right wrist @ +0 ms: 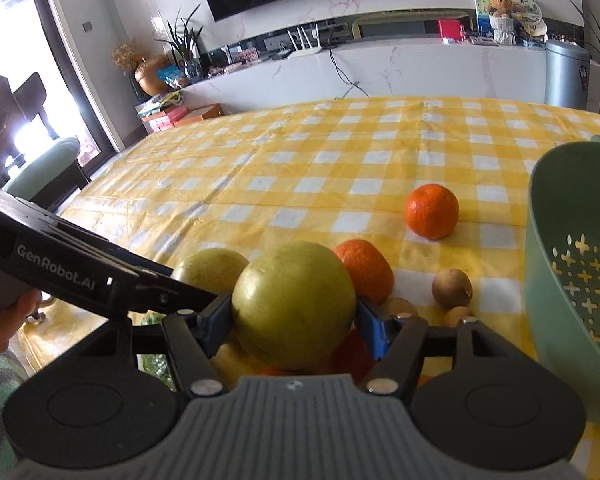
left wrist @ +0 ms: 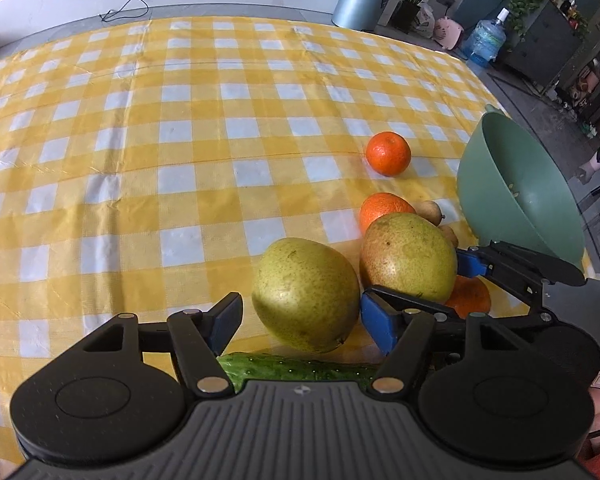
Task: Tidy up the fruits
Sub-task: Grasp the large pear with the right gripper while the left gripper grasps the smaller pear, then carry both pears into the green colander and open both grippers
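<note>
Two green-yellow pears lie side by side on the yellow checked cloth. My left gripper (left wrist: 304, 316) is open around the left pear (left wrist: 306, 296), its blue pads just off the skin on either side. My right gripper (right wrist: 294, 322) is shut on the right pear (right wrist: 294, 304), with both blue pads against its flanks. That same pear (left wrist: 408, 256) shows in the left wrist view, beside a right gripper finger (left wrist: 516, 264). Three oranges (right wrist: 432, 211) (right wrist: 366, 270) (left wrist: 470, 296) lie around the pears. A green perforated bowl (right wrist: 572, 272) stands tilted at the right.
Several small brown fruits (right wrist: 452, 288) lie between the pears and the bowl (left wrist: 520, 184). A cucumber (left wrist: 296, 366) lies under the left gripper near the front edge. The cloth (left wrist: 180, 120) stretches far to the left and back. The table's right edge runs just past the bowl.
</note>
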Motion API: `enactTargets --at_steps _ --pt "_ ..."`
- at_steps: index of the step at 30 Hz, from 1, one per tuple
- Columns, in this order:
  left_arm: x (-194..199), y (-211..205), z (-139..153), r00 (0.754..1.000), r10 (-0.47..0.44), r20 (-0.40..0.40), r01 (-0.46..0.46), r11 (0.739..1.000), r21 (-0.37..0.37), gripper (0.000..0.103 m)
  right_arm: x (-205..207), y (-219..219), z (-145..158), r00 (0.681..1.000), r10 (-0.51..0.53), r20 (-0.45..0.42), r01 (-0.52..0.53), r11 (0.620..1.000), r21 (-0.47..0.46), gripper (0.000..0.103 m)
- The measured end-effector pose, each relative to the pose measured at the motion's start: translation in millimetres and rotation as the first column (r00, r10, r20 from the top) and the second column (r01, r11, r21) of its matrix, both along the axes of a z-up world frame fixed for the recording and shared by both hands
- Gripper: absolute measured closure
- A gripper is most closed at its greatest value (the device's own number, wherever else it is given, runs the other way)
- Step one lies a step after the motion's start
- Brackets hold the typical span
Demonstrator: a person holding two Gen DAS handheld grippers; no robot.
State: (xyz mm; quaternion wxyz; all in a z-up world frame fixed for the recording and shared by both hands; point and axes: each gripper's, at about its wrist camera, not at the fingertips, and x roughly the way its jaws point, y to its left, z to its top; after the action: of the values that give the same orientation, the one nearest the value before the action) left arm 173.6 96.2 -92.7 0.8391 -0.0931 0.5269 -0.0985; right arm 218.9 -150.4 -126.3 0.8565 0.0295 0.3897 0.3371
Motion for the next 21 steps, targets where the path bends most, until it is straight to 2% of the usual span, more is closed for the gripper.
enactTargets --at_steps 11,17,21 --pt "0 11 -13 0.997 0.075 0.01 -0.073 0.988 -0.133 0.023 3 -9 -2 0.998 -0.054 -0.017 0.055 0.998 0.025 0.042" --pt "-1 17 -24 0.992 0.125 -0.002 -0.123 0.969 -0.213 0.026 1 -16 1 0.997 -0.075 -0.006 0.075 0.996 0.043 0.042" --pt "-2 15 -25 0.99 0.139 0.01 -0.133 0.966 -0.221 0.026 -1 -14 3 0.998 -0.064 0.012 0.064 0.997 0.037 0.042"
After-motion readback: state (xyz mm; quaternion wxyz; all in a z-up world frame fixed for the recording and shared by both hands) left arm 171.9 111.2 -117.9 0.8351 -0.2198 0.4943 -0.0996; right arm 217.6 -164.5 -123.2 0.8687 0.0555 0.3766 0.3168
